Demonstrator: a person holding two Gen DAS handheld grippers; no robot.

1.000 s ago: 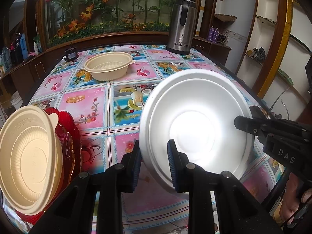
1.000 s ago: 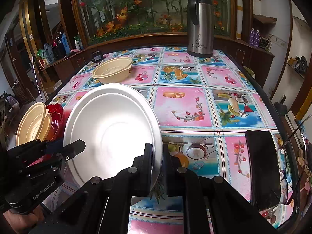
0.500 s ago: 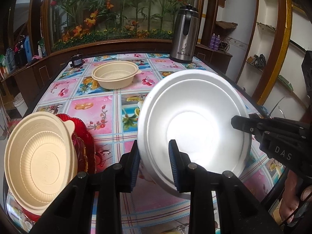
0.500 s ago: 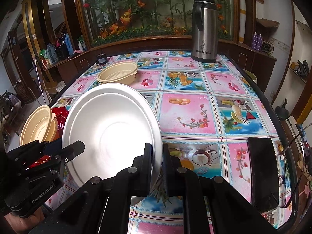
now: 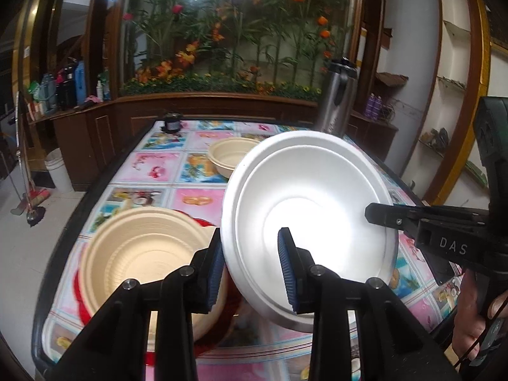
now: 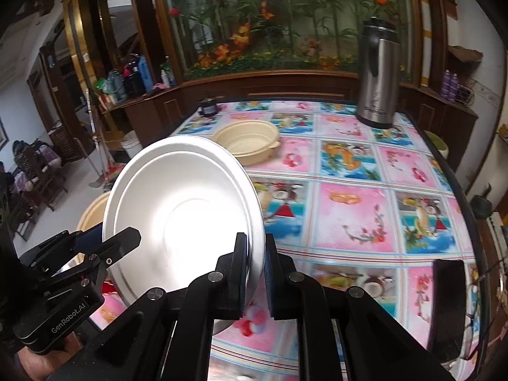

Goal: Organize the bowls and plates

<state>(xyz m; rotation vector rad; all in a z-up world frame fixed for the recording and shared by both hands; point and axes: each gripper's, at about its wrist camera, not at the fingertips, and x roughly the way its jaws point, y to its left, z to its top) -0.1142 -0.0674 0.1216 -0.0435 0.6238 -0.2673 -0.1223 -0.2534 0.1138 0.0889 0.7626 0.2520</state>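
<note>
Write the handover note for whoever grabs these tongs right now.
Right tongs: shut on the rim of the white round foam plate, held tilted above the table.
Left tongs: open, straddling the same plate's opposite rim, pads not clamped.
Cream ribbed bowl sits nested on the red glass dish at the near left corner. A second cream bowl sits alone mid-table.
Done: one bowl stacked.
Left: set the plate down, then collect the far bowl.
</note>
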